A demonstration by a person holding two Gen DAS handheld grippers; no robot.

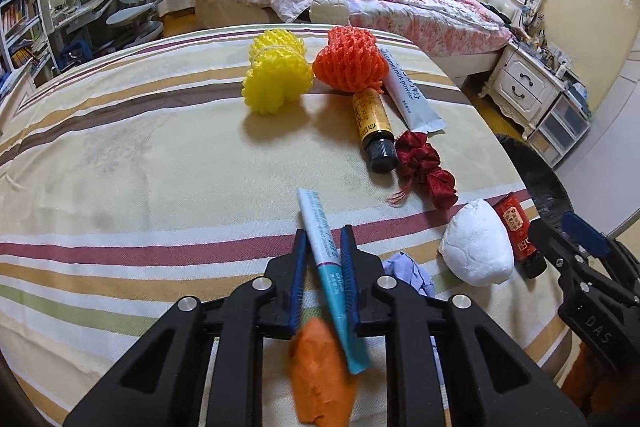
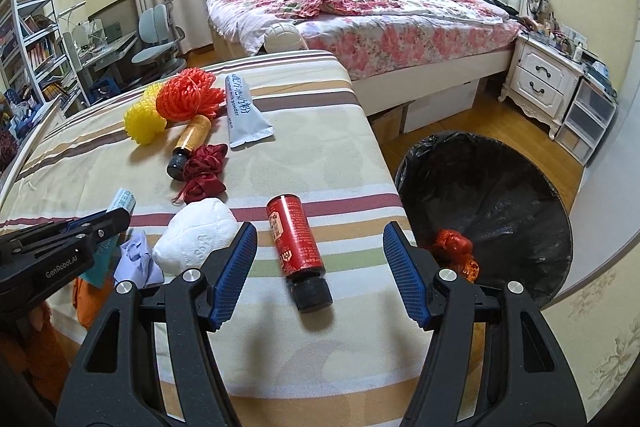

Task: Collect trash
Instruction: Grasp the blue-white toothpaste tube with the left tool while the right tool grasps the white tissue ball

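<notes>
My left gripper [image 1: 323, 233] is shut on a teal and white powder sachet [image 1: 326, 259] and holds it above the striped table [image 1: 140, 187]; it also shows in the right wrist view [image 2: 120, 215]. My right gripper [image 2: 320, 231] is open, its jaws either side of a red bottle [image 2: 296, 239] lying on the table near the right edge. A black-lined trash bin [image 2: 500, 203] stands on the floor right of the table, with a red wrapper [image 2: 454, 247] inside.
On the table lie a white crumpled wad [image 2: 196, 237], a purple scrap [image 2: 138, 259], a red ribbon bow [image 2: 204, 171], a gold bottle [image 2: 190, 143], a white sachet [image 2: 244, 113], orange [image 2: 190, 95] and yellow [image 2: 142, 121] foam nets. An orange scrap [image 1: 320, 375] lies under the left gripper.
</notes>
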